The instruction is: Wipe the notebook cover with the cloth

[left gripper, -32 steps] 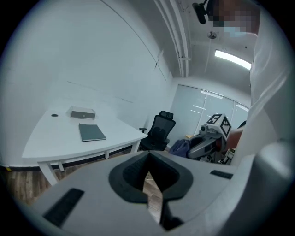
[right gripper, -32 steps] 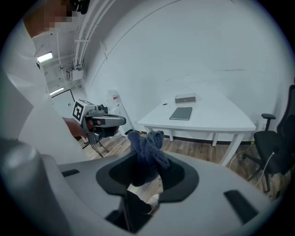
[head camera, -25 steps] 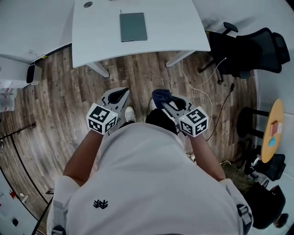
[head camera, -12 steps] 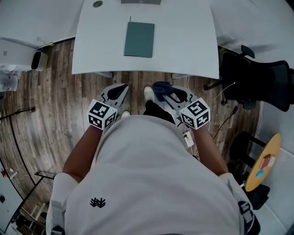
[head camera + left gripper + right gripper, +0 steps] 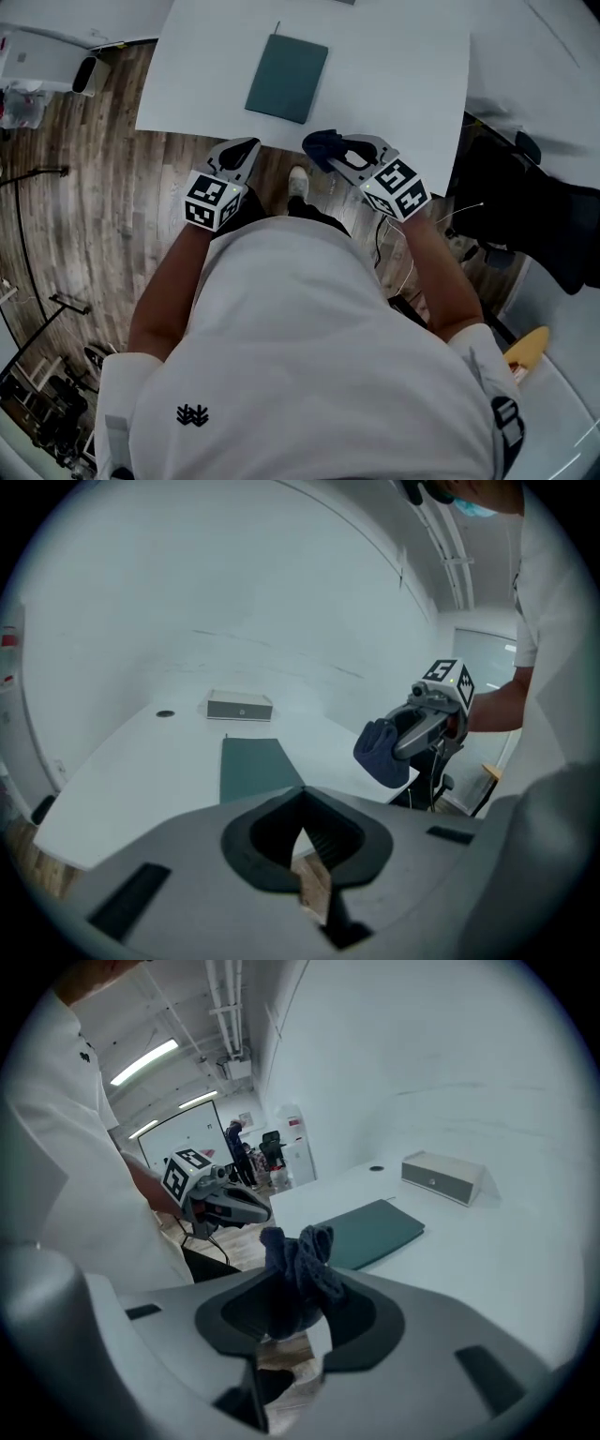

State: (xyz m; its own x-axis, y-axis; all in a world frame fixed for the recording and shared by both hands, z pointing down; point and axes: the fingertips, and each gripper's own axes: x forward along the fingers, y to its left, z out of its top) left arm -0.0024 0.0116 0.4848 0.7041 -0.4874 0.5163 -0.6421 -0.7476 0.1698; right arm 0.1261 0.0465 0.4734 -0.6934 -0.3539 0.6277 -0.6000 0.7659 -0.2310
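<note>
Head view gives us the dark green notebook (image 5: pixel 287 66) lying closed on the white table (image 5: pixel 403 56), near its front edge. Close by but apart from it, we hold the dark blue cloth (image 5: pixel 322 143) bunched in our right gripper (image 5: pixel 291 1321), whose jaws are clamped on it. Our left gripper (image 5: pixel 302 841) hangs just off the table's edge, jaws pressed together with nothing between them.
</note>
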